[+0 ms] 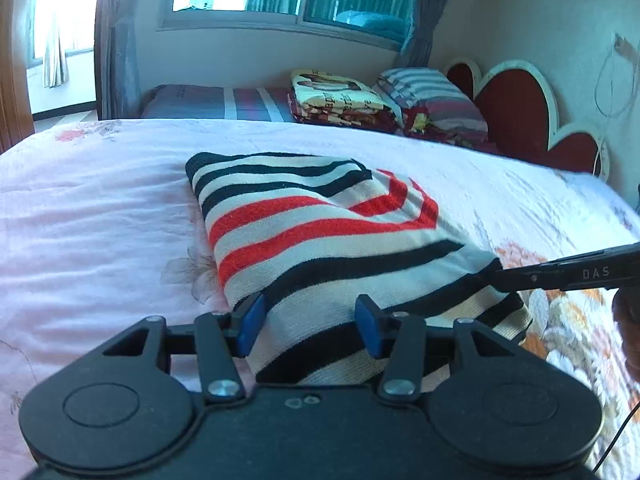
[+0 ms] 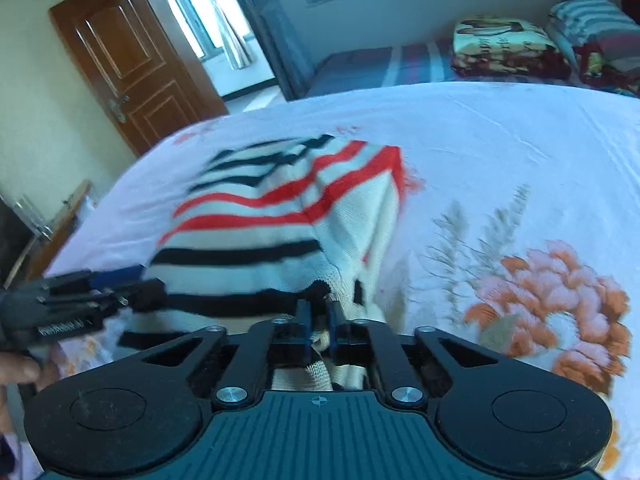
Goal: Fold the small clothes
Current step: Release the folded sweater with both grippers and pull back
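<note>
Striped sweater (image 1: 320, 236): cream knit with black and red bands, lying partly folded on the bed (image 1: 100, 208), its near hem raised toward both cameras.
Where it sits: around the middle of the floral bedcover; in the left wrist view it runs from about 11 o'clock down to 5 o'clock.
Left tool (image 1: 310, 322): blue pads stand apart on either side of the near hem. The cloth fills the gap and seems to touch them, though I cannot tell whether they press it.
Right tool (image 2: 318, 322): jaws drawn together on a bunch of cream knit at the hem's right corner (the fabric puckers between the pads).
Seen from the other side: the right tool (image 1: 560, 274) enters the left view at 3 o'clock, tip on the sweater's edge; the left tool (image 2: 80, 300) shows at 9 o'clock in the right view.
Step in hand: by my judgement, taking hold of the near hem at two points to carry it over.
Next move calls for: a firm left pinch, then both corners lifted evenly and laid toward 12 o'clock, edges matched.
Background: pillows and folded blankets (image 1: 344, 96) far off by the window.
</note>
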The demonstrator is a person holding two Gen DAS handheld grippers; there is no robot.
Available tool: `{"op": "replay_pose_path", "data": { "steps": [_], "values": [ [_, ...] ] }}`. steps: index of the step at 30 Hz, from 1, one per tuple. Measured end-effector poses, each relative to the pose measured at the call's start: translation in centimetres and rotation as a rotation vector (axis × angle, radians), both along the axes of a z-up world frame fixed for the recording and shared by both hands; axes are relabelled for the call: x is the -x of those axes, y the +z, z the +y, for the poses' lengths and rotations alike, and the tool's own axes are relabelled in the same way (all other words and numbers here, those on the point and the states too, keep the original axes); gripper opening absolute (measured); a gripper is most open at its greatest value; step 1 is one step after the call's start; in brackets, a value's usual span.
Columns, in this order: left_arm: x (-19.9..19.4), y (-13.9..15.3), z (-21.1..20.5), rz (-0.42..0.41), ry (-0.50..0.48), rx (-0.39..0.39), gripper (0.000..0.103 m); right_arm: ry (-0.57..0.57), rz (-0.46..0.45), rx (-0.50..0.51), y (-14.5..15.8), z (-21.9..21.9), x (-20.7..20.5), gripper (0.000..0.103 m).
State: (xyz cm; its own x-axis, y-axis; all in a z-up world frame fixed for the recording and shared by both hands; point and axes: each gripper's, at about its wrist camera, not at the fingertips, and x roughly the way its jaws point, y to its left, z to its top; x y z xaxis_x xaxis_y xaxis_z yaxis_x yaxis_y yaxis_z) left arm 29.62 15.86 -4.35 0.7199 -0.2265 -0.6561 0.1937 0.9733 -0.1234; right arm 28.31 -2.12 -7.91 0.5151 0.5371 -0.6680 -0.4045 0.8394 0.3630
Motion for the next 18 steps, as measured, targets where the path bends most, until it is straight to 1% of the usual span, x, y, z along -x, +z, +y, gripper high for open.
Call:
{"op": "replay_pose_path", "data": {
  "steps": [2, 4, 5, 6, 7, 9, 10, 11, 12, 13, 14, 16, 17, 18],
  "values": [
    [0.1, -0.1, -0.2, 0.005, -0.016, -0.033, 0.051, -0.005, 0.0, 0.047, -0.4, -0.2, 0.8, 0.0],
    [0.2, -0.4, -0.5, 0.006, -0.032, -0.094, 0.051, -0.012, 0.023, 0.14, -1.6, 0.0, 1.3, 0.0],
    [0.4, -0.5, -0.6, -0.002, -0.034, -0.107, 0.051, -0.021, 0.03, 0.14, -2.1, -0.3, 1.5, 0.0],
    [0.5, -0.4, -0.4, -0.003, -0.027, -0.093, 0.051, -0.047, 0.034, 0.111, -2.0, -1.0, 1.7, 0.0],
    [0.9, -0.1, -0.3, -0.005, -0.02, -0.078, 0.049, -0.082, -0.003, 0.074, -1.2, -1.9, 2.2, 0.0],
    [2.1, 0.4, -0.1, -0.022, -0.007, -0.07, 0.048, -0.122, -0.091, 0.03, 1.1, -2.9, 3.4, 0.0],
    [2.7, 0.4, -0.1, -0.027, 0.006, -0.075, 0.048, -0.133, -0.129, 0.017, 2.2, -2.9, 3.9, 0.004],
    [3.1, 0.3, -0.1, -0.029, 0.015, -0.078, 0.049, -0.126, -0.151, 0.0, 3.0, -2.8, 4.1, 0.012],
    [3.5, 0.3, -0.1, -0.03, 0.023, -0.076, 0.049, -0.101, -0.155, -0.017, 3.5, -2.5, 4.1, 0.048],
    [3.8, 0.2, 0.0, -0.026, 0.034, -0.067, 0.049, -0.075, -0.155, -0.027, 3.7, -2.1, 4.0, 0.062],
    [4.0, 0.0, 0.1, -0.02, 0.048, -0.051, 0.049, -0.054, -0.163, -0.029, 3.7, -1.7, 4.1, 0.062],
    [4.6, -0.1, 0.4, -0.016, 0.072, -0.026, 0.049, -0.012, -0.147, -0.026, 3.2, -1.1, 4.2, 0.061],
    [4.9, 0.0, 0.5, -0.023, 0.086, -0.027, 0.049, 0.003, -0.136, -0.031, 2.9, -0.8, 4.2, 0.055],
    [5.1, -0.1, 0.6, -0.028, 0.1, -0.027, 0.049, 0.018, -0.118, -0.021, 2.5, -0.4, 3.9, 0.031]
  ]
}}
